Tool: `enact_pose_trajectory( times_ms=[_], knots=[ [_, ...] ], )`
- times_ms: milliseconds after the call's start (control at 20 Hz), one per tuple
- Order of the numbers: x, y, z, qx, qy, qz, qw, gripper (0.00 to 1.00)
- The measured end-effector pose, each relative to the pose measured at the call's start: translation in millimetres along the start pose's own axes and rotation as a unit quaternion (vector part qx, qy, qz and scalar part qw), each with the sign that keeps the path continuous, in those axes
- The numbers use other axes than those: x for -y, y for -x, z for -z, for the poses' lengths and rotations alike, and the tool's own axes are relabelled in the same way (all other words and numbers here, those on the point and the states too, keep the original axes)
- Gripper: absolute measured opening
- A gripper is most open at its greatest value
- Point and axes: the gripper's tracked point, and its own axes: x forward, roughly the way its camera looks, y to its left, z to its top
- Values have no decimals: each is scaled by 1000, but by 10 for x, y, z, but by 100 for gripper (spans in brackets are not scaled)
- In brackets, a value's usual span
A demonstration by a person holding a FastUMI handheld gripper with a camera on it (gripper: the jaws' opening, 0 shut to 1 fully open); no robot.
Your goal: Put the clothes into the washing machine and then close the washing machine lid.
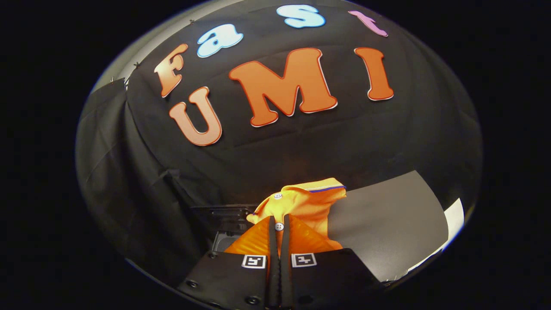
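One garment, an orange shirt (308, 202), takes up the space right at the gripper (280, 228): it is bright orange-yellow cloth with a folded collar edged by a thin dark stripe, and two small pale buttons (279, 226) show on its placket, one up near the collar and one lower down, just at the tips of the fingers (272, 241). The cloth is bunched and creased, its collar end rising above and a little to the right of the fingertips, while more of the fabric spreads to both sides of the fingers lower down. The two fingers stand pressed together with only a thin line between them, and the shirt's cloth is pinched in that line, so the gripper is clamped on the shirt, which hangs lifted off the grey tabletop (387, 224). That grey surface lies beyond and to the right of the garment, with a white sheet or panel (454, 219) at its far right corner. To the left of the shirt and just behind it sits a dark, boxy object (228, 217) with a paler opening beneath its upper edge; it is too shadowed to tell whether this is the washing machine. Black cloth (142, 185) of the booth wall hangs behind everything.
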Motion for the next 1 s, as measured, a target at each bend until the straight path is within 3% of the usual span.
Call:
enact_pose_trajectory(
  times_ms=[350,1000],
  knots=[
    [-775,-249,194,-8,22,-41,999,8],
    [-1962,-1195,1130,-66,36,-112,991,8]
  ],
)
